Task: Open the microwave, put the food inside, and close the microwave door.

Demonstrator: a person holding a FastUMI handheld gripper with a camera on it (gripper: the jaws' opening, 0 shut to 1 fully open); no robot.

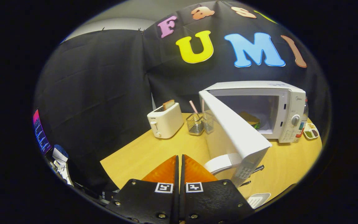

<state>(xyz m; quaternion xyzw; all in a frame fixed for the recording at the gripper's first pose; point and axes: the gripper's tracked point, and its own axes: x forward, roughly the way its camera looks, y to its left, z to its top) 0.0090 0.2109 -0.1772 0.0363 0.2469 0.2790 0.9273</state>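
The tongs [179, 163] hang low over the near edge of the bench [154, 149], their two orange fingers [166, 171] pressed almost together with only a thin slit between them and nothing held. The microwave [278, 109] stands at about one o'clock from the tips, well beyond them, toward the bench's far right side. Its white door [236, 133] swings wide open toward the tongs, its free edge with the pale handle [221, 163] just to the right of the tips, at about three o'clock. Inside the lit cavity sits the food [251, 119], a flat brownish round with some green beside it. At eleven o'clock a white toaster [165, 119] holds a slice; at twelve o'clock stands a wire caddy [196, 123] with pink sticks. Bare wood lies ahead of the fingers, between them and the toaster. A small tray [311, 130] sits right of the microwave.
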